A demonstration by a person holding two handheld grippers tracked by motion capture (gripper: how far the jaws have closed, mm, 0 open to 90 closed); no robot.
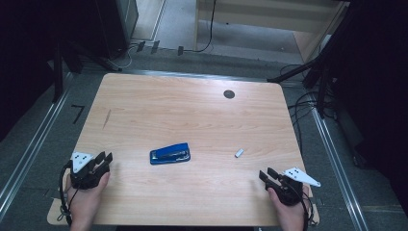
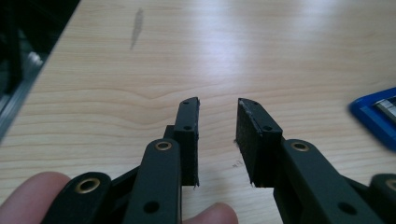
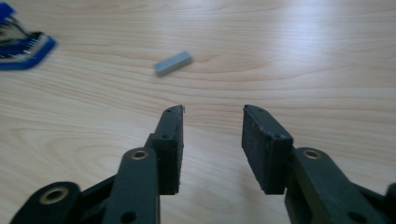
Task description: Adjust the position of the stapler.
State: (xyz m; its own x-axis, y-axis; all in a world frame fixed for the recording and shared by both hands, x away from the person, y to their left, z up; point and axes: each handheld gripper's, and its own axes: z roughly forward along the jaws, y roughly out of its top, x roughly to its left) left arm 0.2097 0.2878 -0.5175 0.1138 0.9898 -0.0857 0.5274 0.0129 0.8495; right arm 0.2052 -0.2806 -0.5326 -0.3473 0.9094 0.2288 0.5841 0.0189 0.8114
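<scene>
Blue stapler (image 1: pixel 170 153) mid-table between both, left hand-held gripper (image 1: pixel 103 159) and right hand-held gripper (image 1: pixel 266 174) jaws apart, empty

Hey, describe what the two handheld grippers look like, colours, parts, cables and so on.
Both are black. The left gripper and right gripper each carry a light grey three-cornered plate with small dark holes on top, and a black cable trails back along each forearm. Their flat rectangular black pads sit on links joined by brass-ringed pivots. No sleeves are visible.
</scene>
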